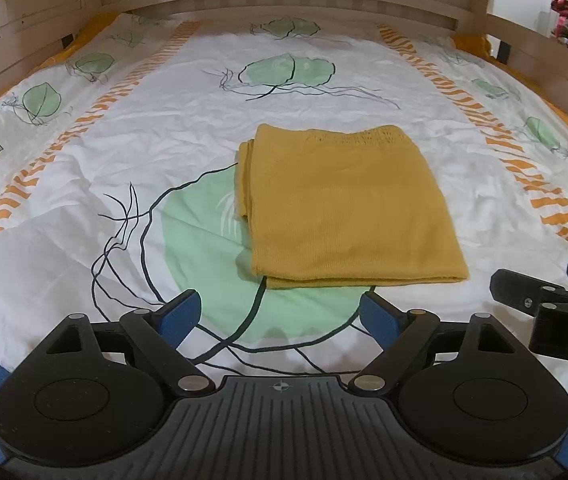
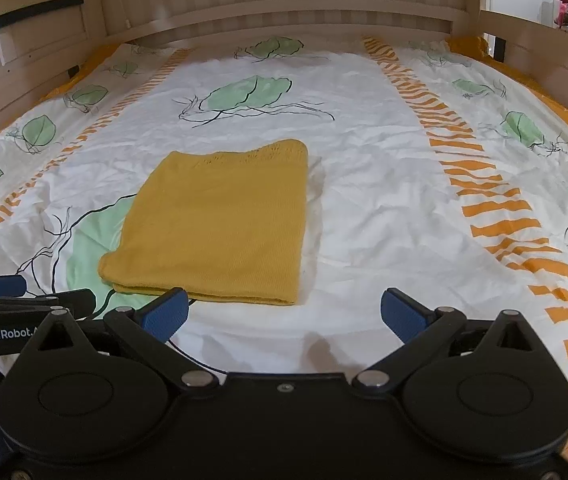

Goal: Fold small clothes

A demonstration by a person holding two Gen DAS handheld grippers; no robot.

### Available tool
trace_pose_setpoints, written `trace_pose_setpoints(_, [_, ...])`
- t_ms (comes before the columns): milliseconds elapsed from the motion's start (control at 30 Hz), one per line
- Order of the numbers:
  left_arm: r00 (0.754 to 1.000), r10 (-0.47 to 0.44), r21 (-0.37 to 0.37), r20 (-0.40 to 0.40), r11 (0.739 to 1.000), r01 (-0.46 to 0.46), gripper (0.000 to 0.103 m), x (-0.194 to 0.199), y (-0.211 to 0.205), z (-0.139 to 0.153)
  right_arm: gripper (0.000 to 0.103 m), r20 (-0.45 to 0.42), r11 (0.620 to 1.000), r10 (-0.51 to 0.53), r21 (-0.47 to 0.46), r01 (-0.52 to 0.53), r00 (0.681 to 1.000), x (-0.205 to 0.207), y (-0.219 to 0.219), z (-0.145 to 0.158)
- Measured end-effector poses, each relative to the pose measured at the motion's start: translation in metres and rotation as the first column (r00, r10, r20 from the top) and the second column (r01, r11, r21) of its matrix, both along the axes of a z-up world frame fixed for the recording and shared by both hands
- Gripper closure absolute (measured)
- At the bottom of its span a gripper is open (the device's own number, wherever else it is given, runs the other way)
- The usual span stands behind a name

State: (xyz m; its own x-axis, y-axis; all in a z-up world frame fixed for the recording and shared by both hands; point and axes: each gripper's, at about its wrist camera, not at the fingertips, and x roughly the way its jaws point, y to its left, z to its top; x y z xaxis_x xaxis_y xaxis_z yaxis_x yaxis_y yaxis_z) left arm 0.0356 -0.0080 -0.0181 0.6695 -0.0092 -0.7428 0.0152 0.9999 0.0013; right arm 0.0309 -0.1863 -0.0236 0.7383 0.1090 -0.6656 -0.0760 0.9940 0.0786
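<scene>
- Left wrist view shows a mustard-yellow knit garment (image 1: pixel 348 208) lying flat on the bed cover (image 1: pixel 143 152), folded into a neat rectangle, partly over a large green leaf print (image 1: pixel 203 240).
- Its stacked layers show along the left side and the near edge, where several thicknesses of knit lie on top of one another; the far edge carries an openwork band.
- The left tool (image 1: pixel 279 316) hovers just short of the near edge, its blue pads spread wide apart with nothing between them.
- In the right wrist view, the right tool (image 2: pixel 284 314) is likewise wide open and empty, with its left pad close to the garment's near edge and the rest of it over bare cover to the right.
- Each tool appears at the edge of the other's view, so the two sit side by side at the foot of the bed.
- Handling, as a judgement: the knit looks soft, light and limp, with no stiffness to hold its shape, so lifting by one point would likely let the layers slide and sag open.
- The ribbed surface should give the pads decent grip; it does not look slippery or fragile, though loose knit can stretch if pulled hard.
- Best hold is probably the two near corners, one per tool, pinching through all layers at once.
- The rumpled cover beneath may get pinched along with the cloth if the pads dig too low.
</scene>
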Motion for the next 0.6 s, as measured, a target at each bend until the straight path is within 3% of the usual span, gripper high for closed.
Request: trace_pose_setpoints(600, [1.0,0.001,-0.01,-0.01,1.0,-0.001,0.017,0.0008,-0.003,0.0003,0.001,-0.004,1.0,0.005,0.003,-0.005,1.0,0.0019,0.0017,0.0004])
